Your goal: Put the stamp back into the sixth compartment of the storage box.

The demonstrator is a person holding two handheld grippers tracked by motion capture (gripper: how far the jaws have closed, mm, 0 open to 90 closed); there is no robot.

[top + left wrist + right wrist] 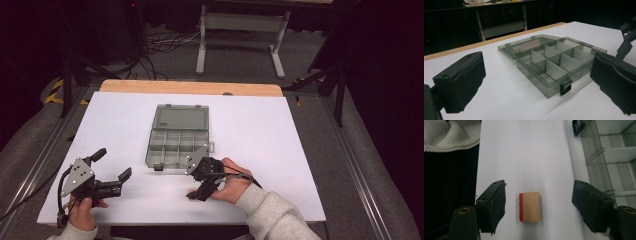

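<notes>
high view above the near edge facing forward and down on the worktop [260,125], left gripper view low and close, sharing the compartment box [554,67] with the others, right gripper view straight down, nearest

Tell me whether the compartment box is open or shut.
Open. The box has its lid folded flat back on the table, and the compartments look empty.

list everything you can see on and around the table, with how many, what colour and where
organizer box: one, clear grey, lid open flat, compartments look empty, table centre
latch: one seen, black, box's front wall
wooden block: one, pale wood with a red face, lying on the table between the right gripper's jaws, untouched
table: one, white top with wooden far edge
desk frame: one, pale grey, on the floor beyond
left gripper: black, open, near left
right gripper: black, open, over the block
sleeve: grey, right forearm
</notes>
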